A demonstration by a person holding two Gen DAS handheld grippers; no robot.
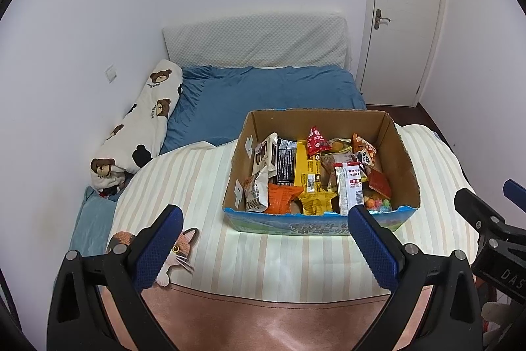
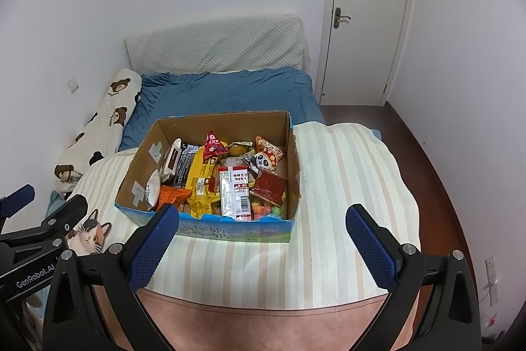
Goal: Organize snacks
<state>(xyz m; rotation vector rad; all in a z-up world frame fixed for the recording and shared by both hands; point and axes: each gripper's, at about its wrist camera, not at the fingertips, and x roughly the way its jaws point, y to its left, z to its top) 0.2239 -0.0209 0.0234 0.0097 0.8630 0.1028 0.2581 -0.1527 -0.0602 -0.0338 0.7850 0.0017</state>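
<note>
An open cardboard box (image 1: 401, 150) with a blue printed front stands on a striped blanket (image 1: 203, 186) on the bed. It also shows in the right wrist view (image 2: 139, 166). Several snack packets lie inside: a red triangular packet (image 2: 213, 147), a yellow bar (image 2: 200, 178), a white and red packet (image 2: 235, 193), an orange packet (image 2: 172, 198), a panda packet (image 2: 268, 155). My left gripper (image 1: 264, 219) is open and empty, in front of the box. My right gripper (image 2: 263, 221) is open and empty, just before the box's front wall.
A bear-print bolster (image 1: 138, 127) lies along the left wall. A blue quilt (image 1: 269, 94) and a white pillow (image 1: 256, 45) lie behind the box. A cat-shaped cushion (image 1: 179, 252) lies at the blanket's left edge. A closed door (image 1: 404, 15) is at the back right.
</note>
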